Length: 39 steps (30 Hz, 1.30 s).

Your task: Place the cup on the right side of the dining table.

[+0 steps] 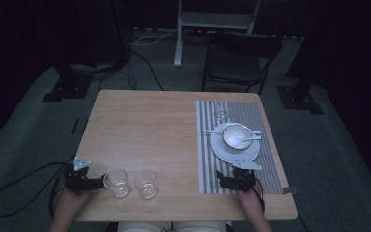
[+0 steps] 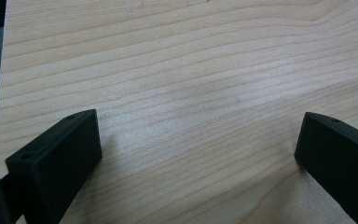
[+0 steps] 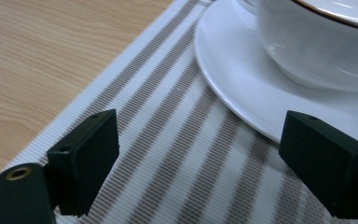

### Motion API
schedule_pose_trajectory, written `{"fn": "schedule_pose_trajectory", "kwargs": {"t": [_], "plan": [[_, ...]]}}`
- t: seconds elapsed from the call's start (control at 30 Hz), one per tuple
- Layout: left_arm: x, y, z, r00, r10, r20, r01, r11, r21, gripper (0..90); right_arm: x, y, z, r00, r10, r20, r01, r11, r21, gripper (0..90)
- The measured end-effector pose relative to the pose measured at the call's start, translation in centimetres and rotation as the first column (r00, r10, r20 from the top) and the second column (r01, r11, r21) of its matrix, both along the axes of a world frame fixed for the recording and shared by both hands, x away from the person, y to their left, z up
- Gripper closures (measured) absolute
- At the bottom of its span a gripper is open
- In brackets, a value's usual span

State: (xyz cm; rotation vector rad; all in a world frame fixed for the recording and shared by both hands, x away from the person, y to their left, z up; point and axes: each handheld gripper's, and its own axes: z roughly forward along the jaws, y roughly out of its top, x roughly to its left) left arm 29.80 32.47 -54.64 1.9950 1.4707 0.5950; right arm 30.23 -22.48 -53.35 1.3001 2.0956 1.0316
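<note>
Two clear glasses stand near the table's front edge, one [image 1: 116, 182] left of the other [image 1: 146, 183]. My left gripper [image 1: 95, 182] lies just left of the first glass, open; in the left gripper view its gripper [image 2: 198, 135] has bare wood between the jaws. On the striped placemat [image 1: 207, 159] at the right sits a white plate [image 1: 235, 152] with a white bowl [image 1: 235, 134] and a spoon [image 1: 247, 141]. My right gripper [image 1: 229, 180] rests open on the placemat's front part. In the right gripper view, the gripper [image 3: 200, 140] points at the plate [image 3: 233, 79] and bowl [image 3: 317, 46].
A small glass [image 1: 221, 115] stands at the back of the placemat, and a white utensil [image 1: 211, 131] lies across the plate's far side. The wooden table [image 1: 145, 125] stretches bare to the left and back. A dark chair [image 1: 236, 60] stands behind the table, with cables on the floor.
</note>
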Motion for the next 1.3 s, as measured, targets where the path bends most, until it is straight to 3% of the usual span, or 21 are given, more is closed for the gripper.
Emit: {"fn": "schedule_pose_trajectory", "kwargs": {"t": [0.3, 0.43, 0.7, 0.9, 1.13, 1.3], "plan": [[0.0, 0.0, 0.0, 1.0000, 0.000, 0.000, 0.000, 1.0000, 0.000, 0.8, -0.9, -3.0, -0.3, 0.9970, -0.073, 0.024, 0.073, 0.997, -0.014, 11.8], [0.0, 0.0, 0.0, 1.0000, 0.000, 0.000, 0.000, 1.0000, 0.000, 0.8, -1.1, -3.9, -0.2, 0.9912, -0.121, 0.054, 0.123, 0.992, -0.026, 11.8], [0.0, 0.0, 0.0, 1.0000, 0.000, 0.000, 0.000, 1.0000, 0.000, 0.8, -1.3, -5.5, -0.3, 0.9833, -0.176, 0.045, 0.177, 0.984, -0.023, 11.8], [0.0, 0.0, 0.0, 1.0000, 0.000, 0.000, 0.000, 1.0000, 0.000, 0.8, -1.4, -7.2, -0.3, 0.9748, -0.219, 0.045, 0.220, 0.975, -0.019, 11.8], [0.0, 0.0, 0.0, 1.0000, 0.000, 0.000, 0.000, 1.0000, 0.000, 0.8, -1.6, -10.2, -0.4, 0.9517, -0.305, 0.035, 0.305, 0.952, -0.002, 11.8], [0.0, 0.0, 0.0, 1.0000, -0.001, 0.000, 0.001, 1.0000, 0.001, 0.8, -1.9, -12.0, -0.2, 0.9487, -0.315, 0.028, 0.315, 0.949, -0.005, 11.8]]}}
